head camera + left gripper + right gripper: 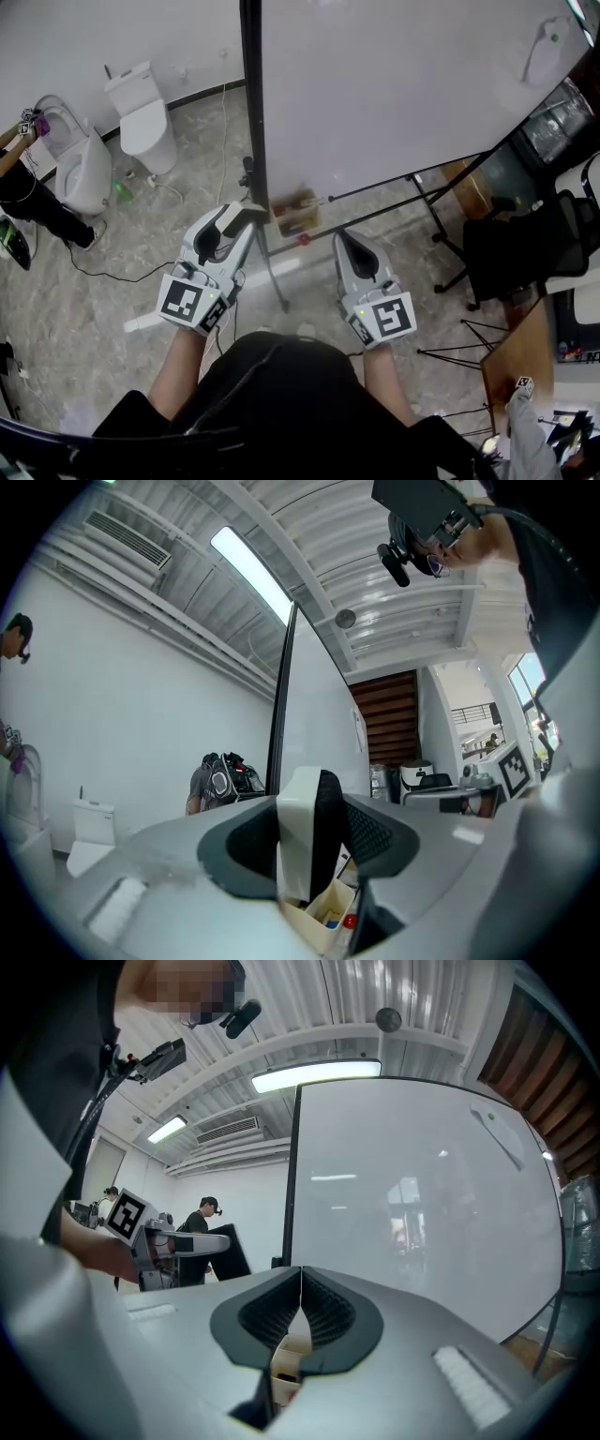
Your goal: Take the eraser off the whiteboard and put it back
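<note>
The eraser [305,841], a white block with a black felt face, stands on edge between my left gripper's pads. My left gripper [240,217] is shut on it, a little in front of the whiteboard's [403,84] lower left corner, beside its black frame edge. In the head view the eraser [231,216] shows as a white piece at the jaw tips. My right gripper [345,242] hangs to the right, below the board's bottom edge. Its jaws [300,1283] are shut, pads together with nothing between them. The whiteboard [422,1204] fills the right gripper view.
A small cardboard box [295,214] with markers hangs at the board's bottom edge; it also shows under the eraser as the box [328,916]. The board's stand legs [431,211] spread over the floor. A toilet [141,112], a black office chair [525,244] and a person [28,197] stand around.
</note>
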Motion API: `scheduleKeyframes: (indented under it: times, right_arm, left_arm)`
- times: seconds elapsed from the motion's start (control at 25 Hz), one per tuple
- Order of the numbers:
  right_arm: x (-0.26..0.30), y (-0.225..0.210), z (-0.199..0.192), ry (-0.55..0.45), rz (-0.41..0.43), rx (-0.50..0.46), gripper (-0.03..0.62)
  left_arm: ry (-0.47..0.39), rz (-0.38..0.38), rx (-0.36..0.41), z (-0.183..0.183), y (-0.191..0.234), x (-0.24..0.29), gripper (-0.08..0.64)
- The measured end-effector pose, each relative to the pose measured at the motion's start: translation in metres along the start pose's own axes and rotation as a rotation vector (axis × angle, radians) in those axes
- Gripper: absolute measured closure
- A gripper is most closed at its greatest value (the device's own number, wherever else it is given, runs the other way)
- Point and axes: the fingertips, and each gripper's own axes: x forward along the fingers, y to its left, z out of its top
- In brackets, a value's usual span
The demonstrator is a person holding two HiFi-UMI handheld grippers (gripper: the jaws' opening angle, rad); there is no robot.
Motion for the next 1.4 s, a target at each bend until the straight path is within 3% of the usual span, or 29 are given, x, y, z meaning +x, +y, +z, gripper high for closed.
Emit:
scheduleKeyframes:
  times: [0.88, 1.32, 1.4]
  right_arm:
    - [-0.004, -0.002, 0.010, -0.016, -0.024, -0.009, 0.581]
    - [-0.004, -0.003, 0.009, -0.020, -0.023, -0.004, 0.581]
    - [-0.005, -0.003, 0.008, -0.018, -0.023, -0.002, 0.581]
  left_arm:
    - [-0.004, -0.007, 0.024, 0.000, 0.005, -0.010, 0.373]
    - [-0.062, -0.010, -0.042, 0.009, 0.007, -0.010, 0.364]
    - [-0.036, -0.002, -0.041, 0.004, 0.007, -0.011, 0.364]
